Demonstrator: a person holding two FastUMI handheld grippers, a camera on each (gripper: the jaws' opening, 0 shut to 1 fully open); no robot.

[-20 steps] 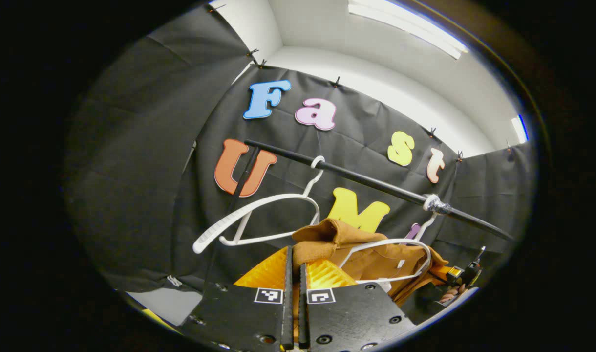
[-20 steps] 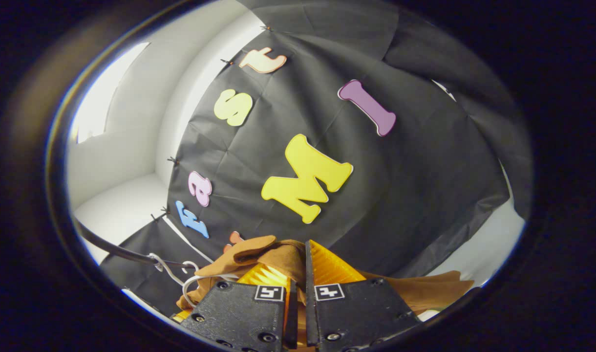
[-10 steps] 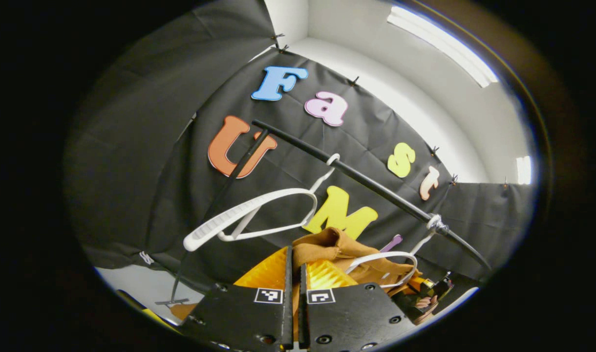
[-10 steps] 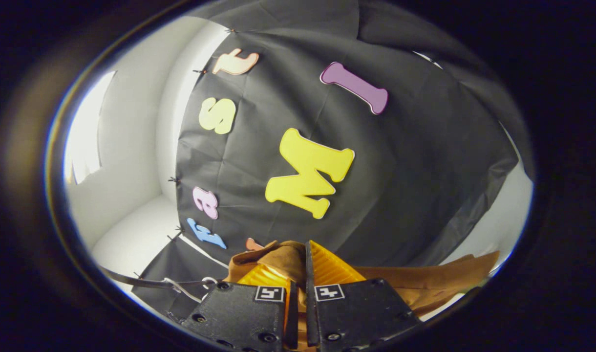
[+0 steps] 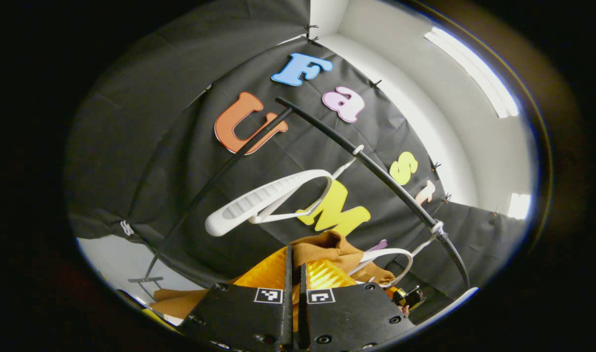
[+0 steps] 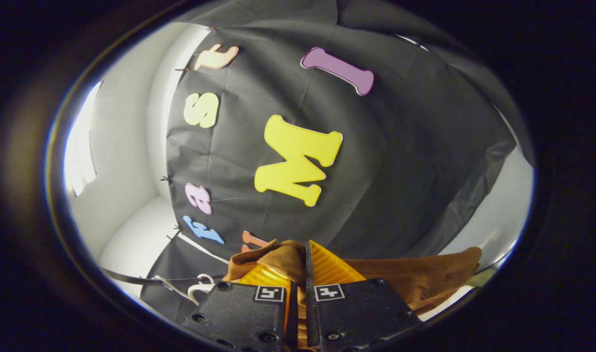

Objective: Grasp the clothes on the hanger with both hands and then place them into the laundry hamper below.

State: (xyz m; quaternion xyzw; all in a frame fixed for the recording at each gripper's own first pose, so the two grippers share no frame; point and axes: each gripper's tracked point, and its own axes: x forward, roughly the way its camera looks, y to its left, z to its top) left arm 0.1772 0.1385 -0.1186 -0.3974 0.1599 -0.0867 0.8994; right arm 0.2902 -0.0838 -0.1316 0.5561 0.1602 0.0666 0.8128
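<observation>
We are pinching the brown garment (image 5: 333,245) with the left gripper (image 5: 294,261), its two fingers pressed nearly together on a fold of cloth at the bottom centre of the left gripper view. The right gripper (image 6: 303,259) is doing the same at the bottom centre of the right gripper view, its fingers clamping the garment (image 6: 415,278), which is spreading out toward the lower right there. In the left gripper view a black rail (image 5: 376,171) is running diagonally from upper centre to lower right. An empty white hanger (image 5: 268,201) is hanging from it at mid-frame, tilting. A second white hanger (image 5: 391,256) is sitting lower right, touching the garment. The right gripper (image 5: 408,297) is also showing small at the lower right of the left gripper view.
</observation>
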